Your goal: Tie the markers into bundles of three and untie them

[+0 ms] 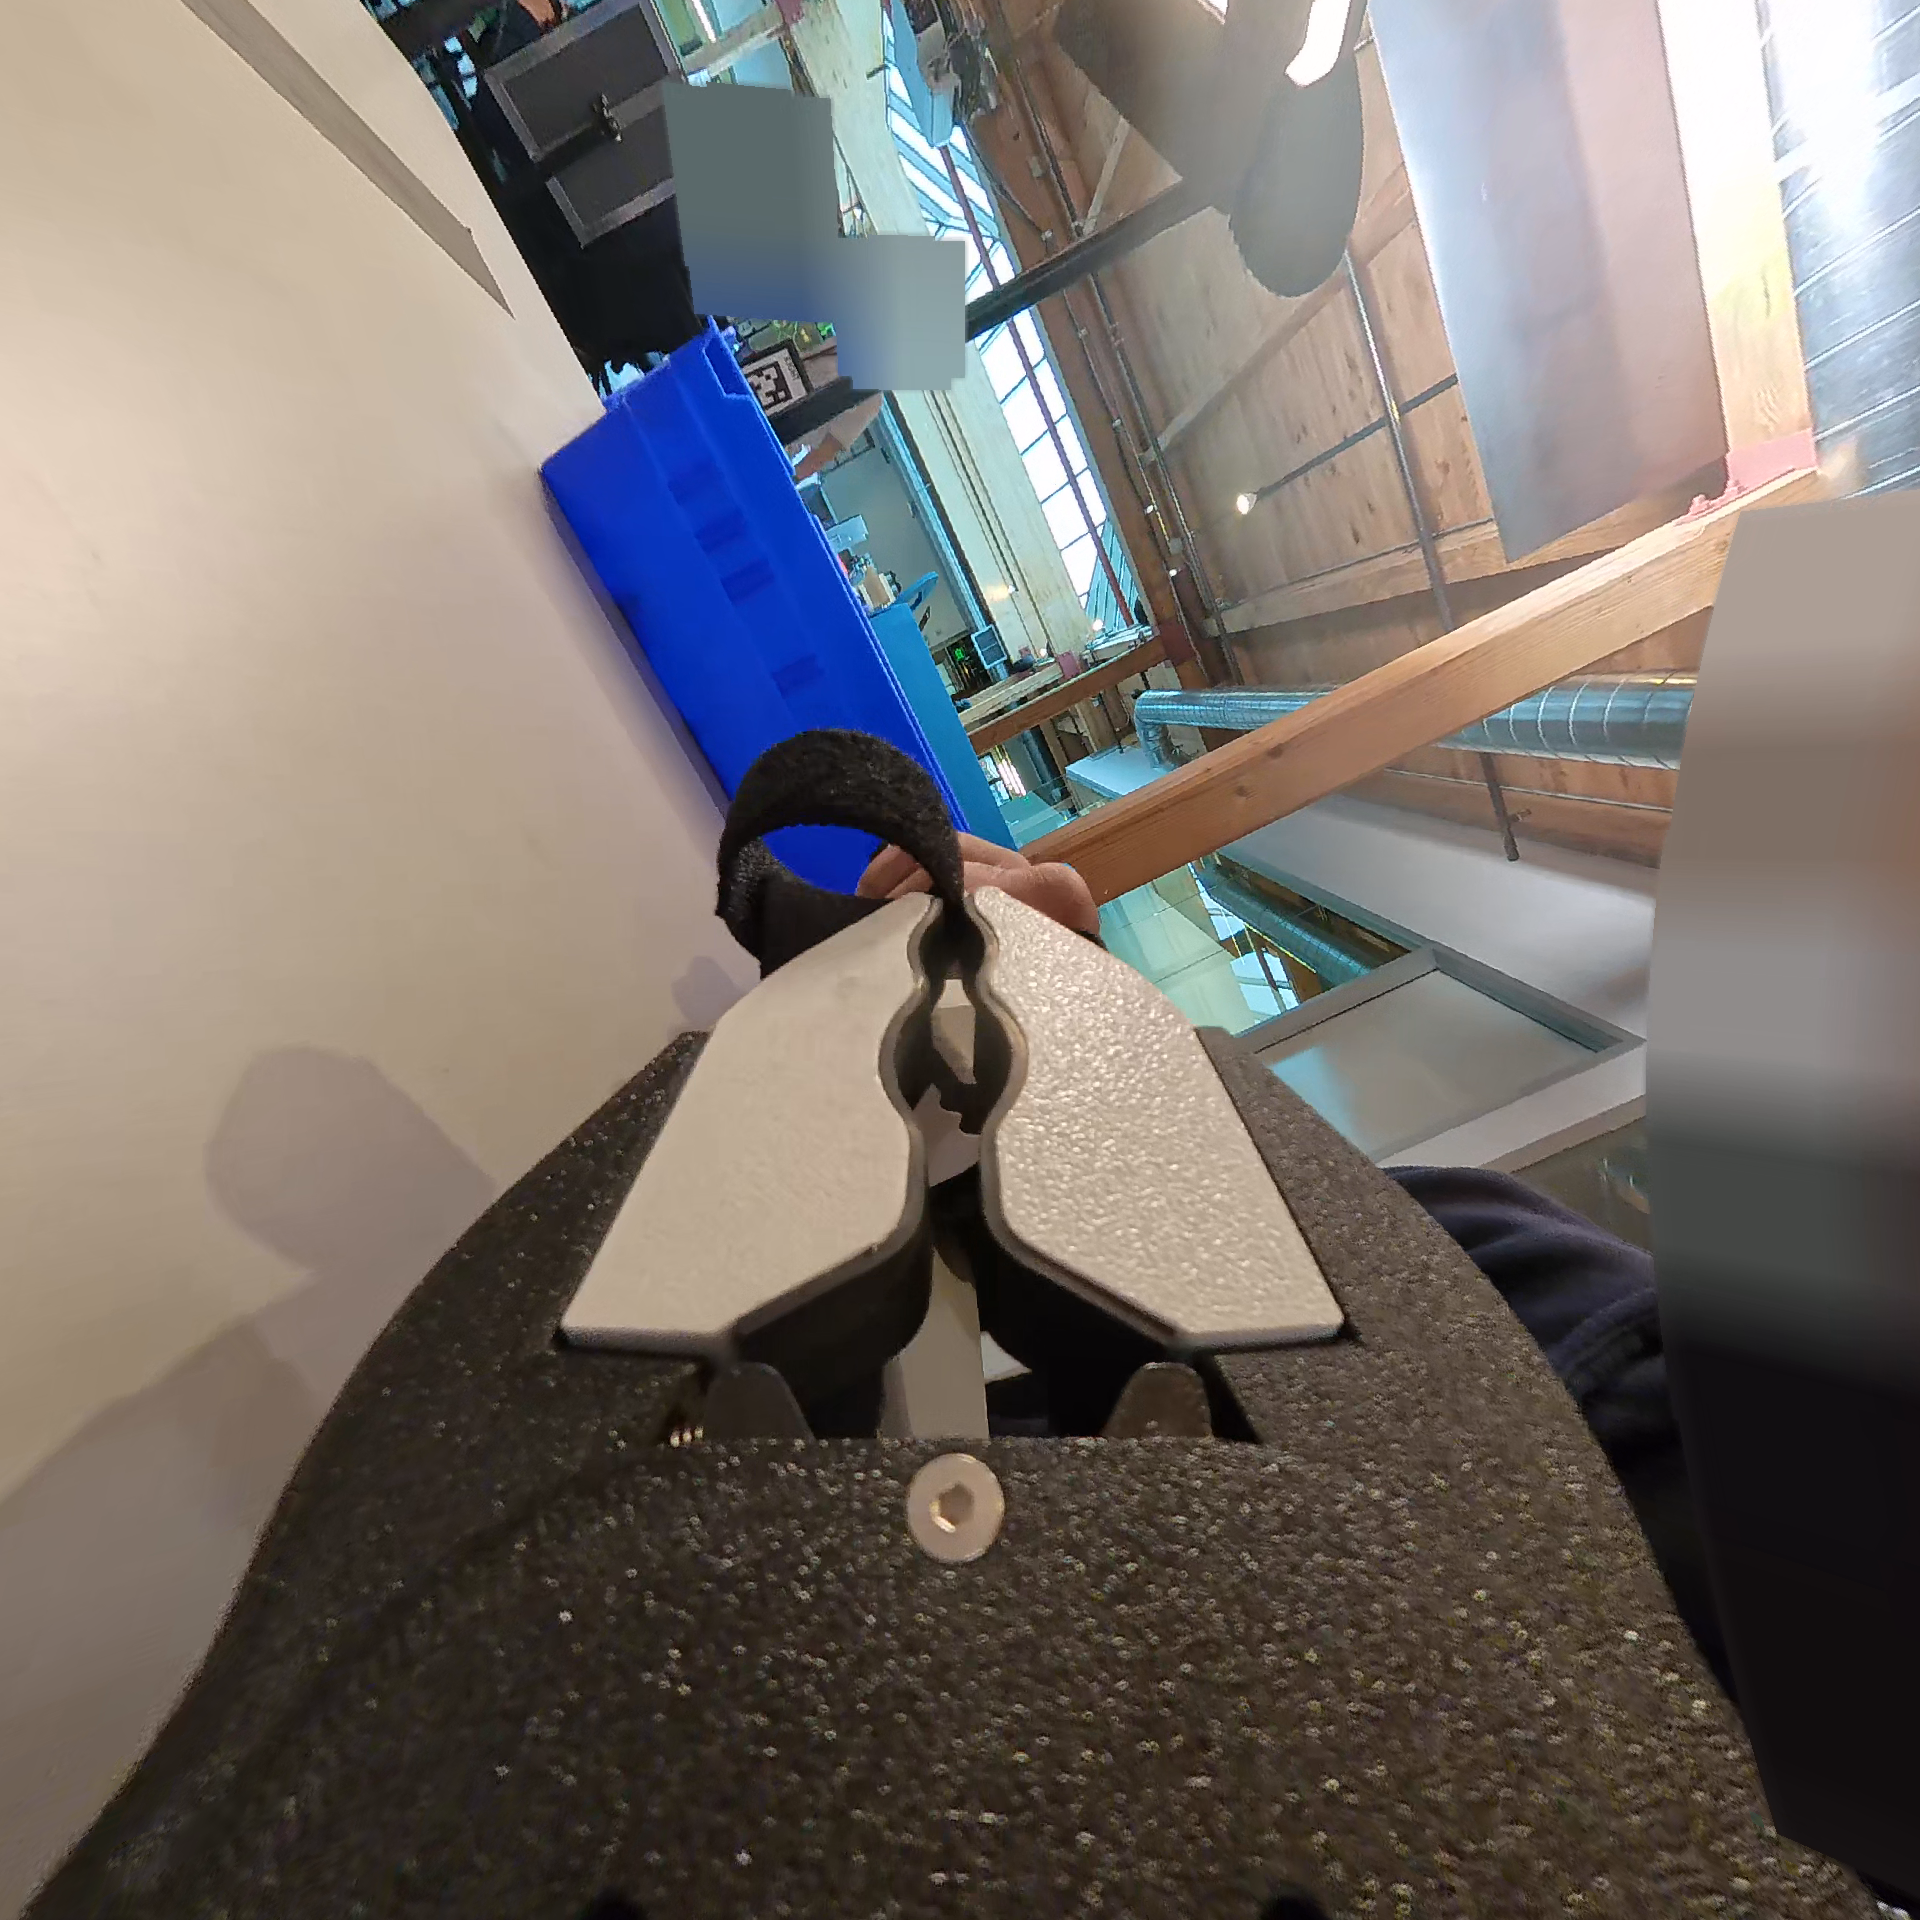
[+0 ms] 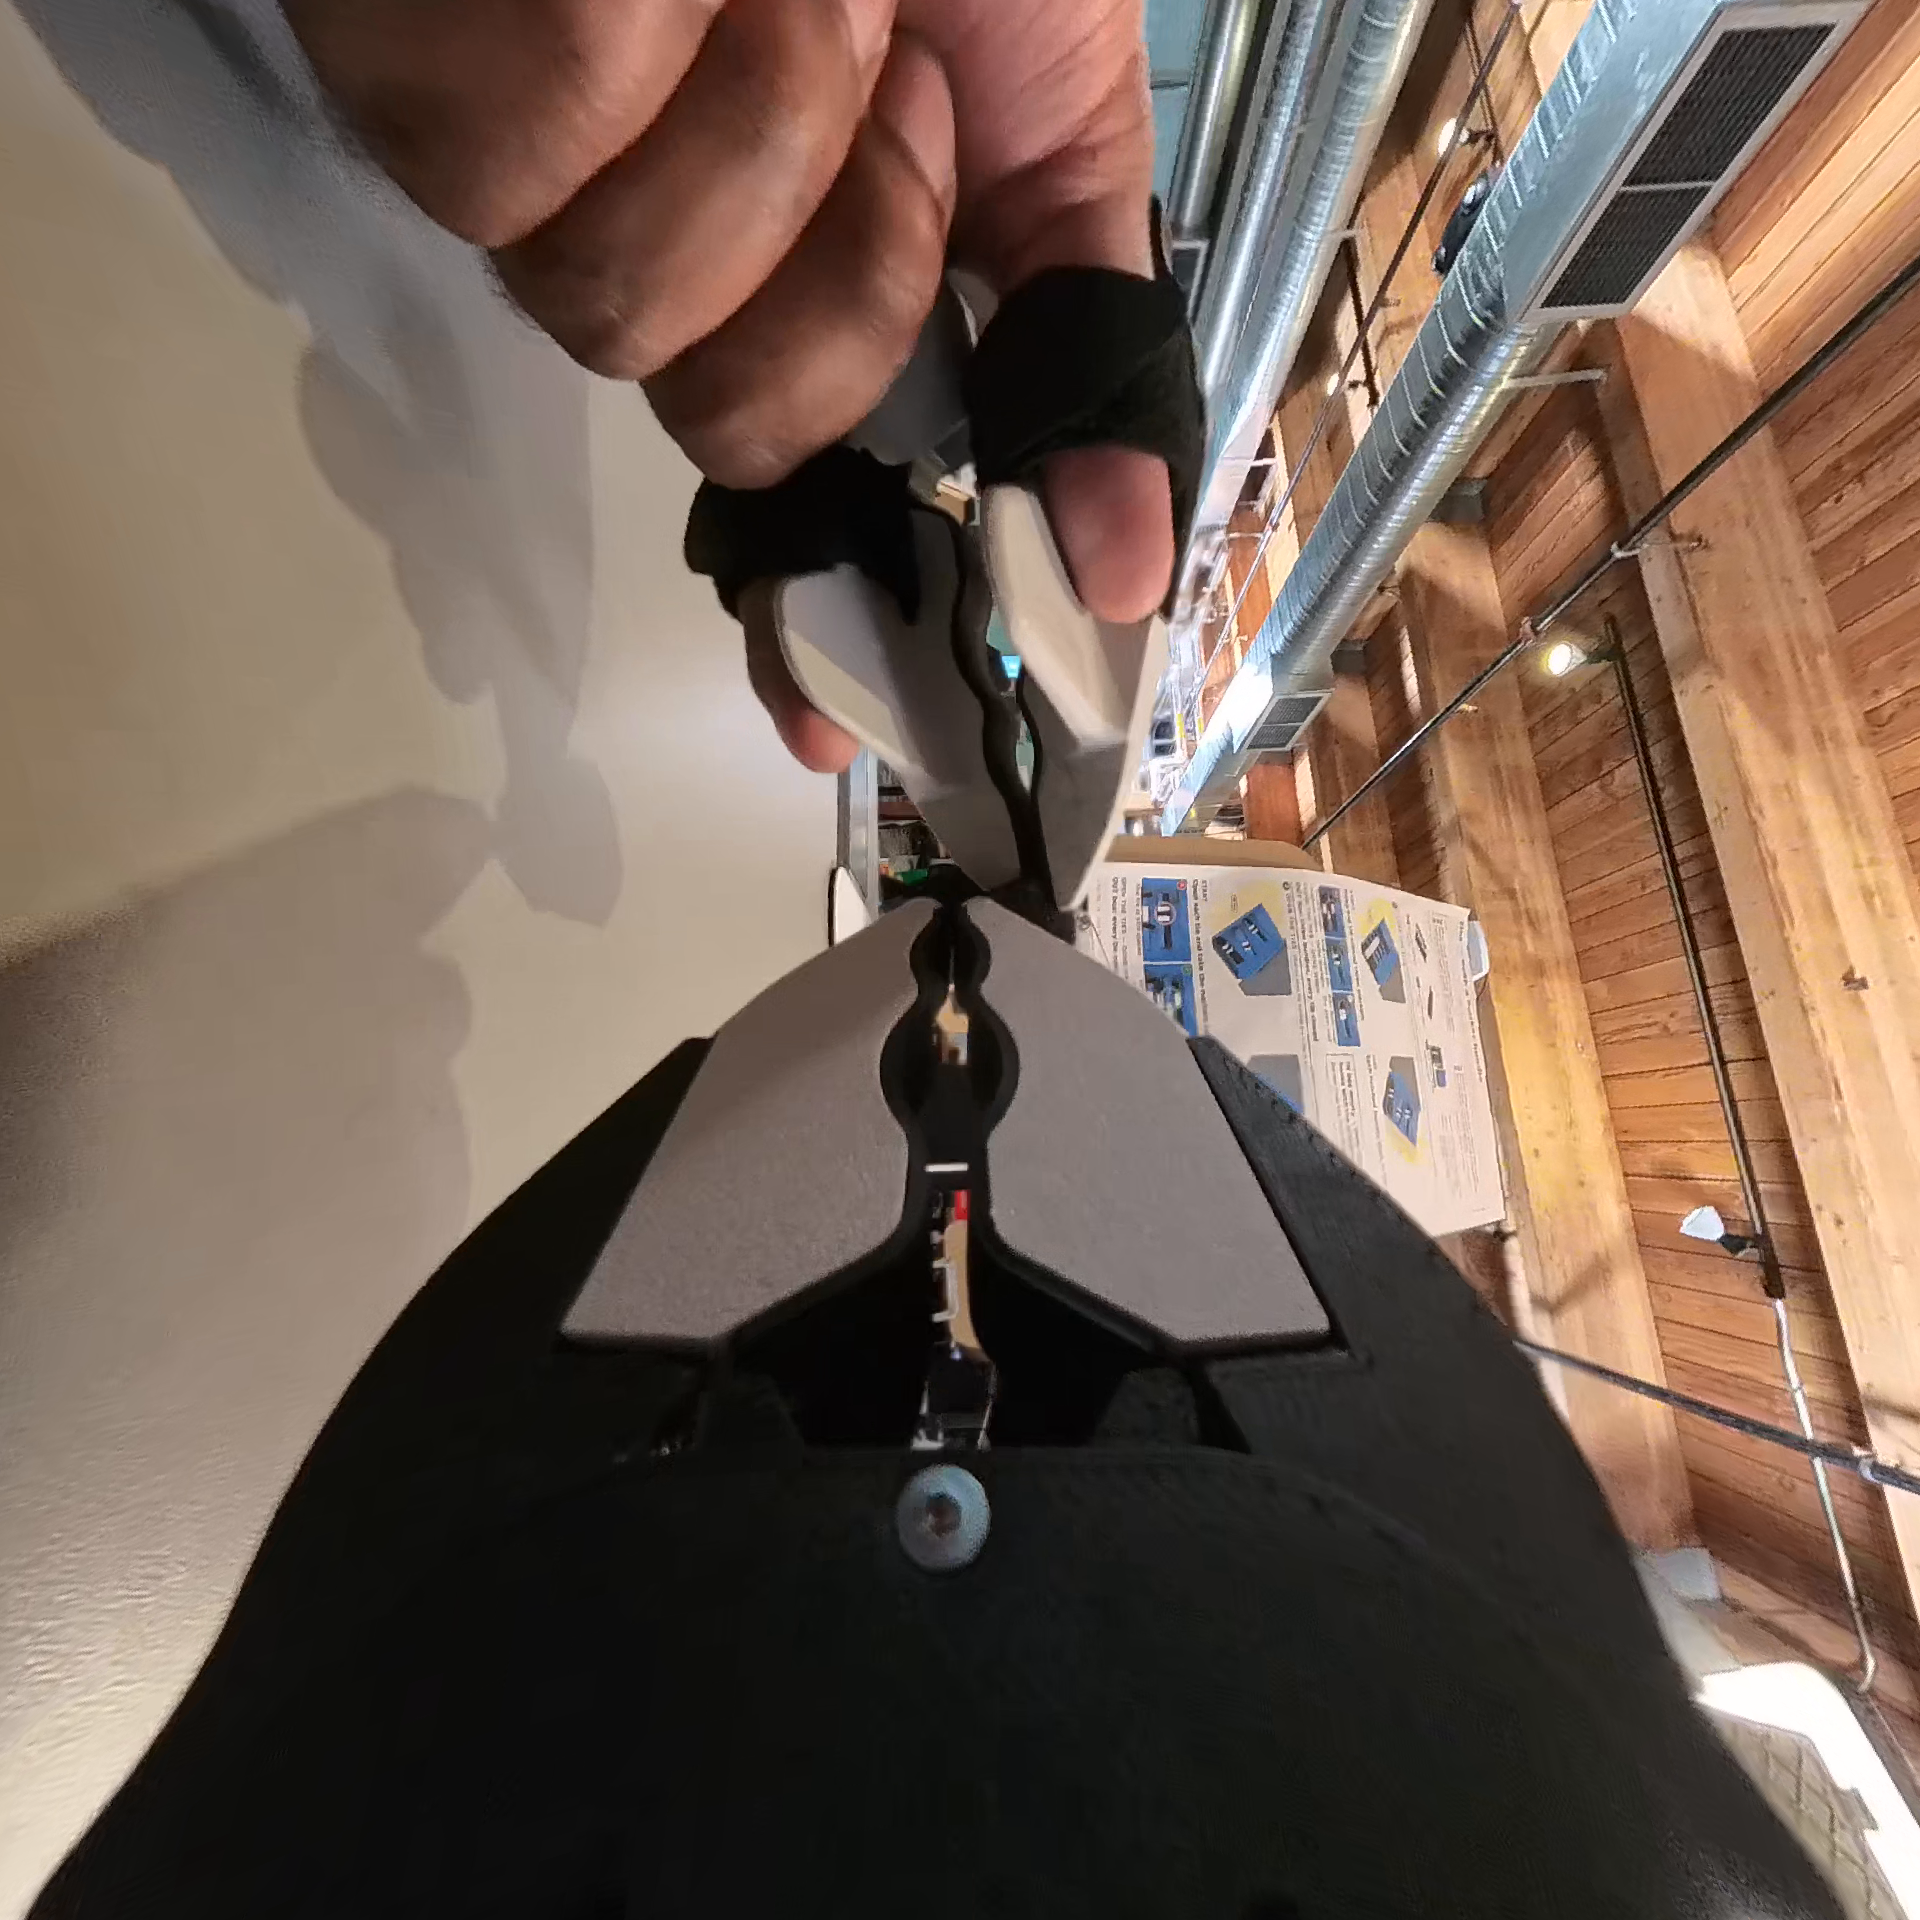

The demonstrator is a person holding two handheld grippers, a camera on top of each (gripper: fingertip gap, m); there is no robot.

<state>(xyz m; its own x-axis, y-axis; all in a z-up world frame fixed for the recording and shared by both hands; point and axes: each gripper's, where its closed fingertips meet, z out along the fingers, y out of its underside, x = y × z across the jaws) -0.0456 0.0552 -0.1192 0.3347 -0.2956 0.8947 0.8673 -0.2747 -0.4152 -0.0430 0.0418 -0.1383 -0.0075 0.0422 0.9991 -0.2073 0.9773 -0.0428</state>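
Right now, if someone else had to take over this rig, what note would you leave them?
Left tongs: shut on a black strap loop.
Right tongs: shut, tip to tip with the left; I can't tell whether they grip the strap.
Markers: none in view. A blue bin stands on the white table.
Done or left: unclear whether the strap is coming off a bundle or going on. Find the markers first.

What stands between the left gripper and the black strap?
Nothing visible does. The left gripper is shut on the strap, whose loop sticks out past the tips, in front of the blue bin. No markers are in view.
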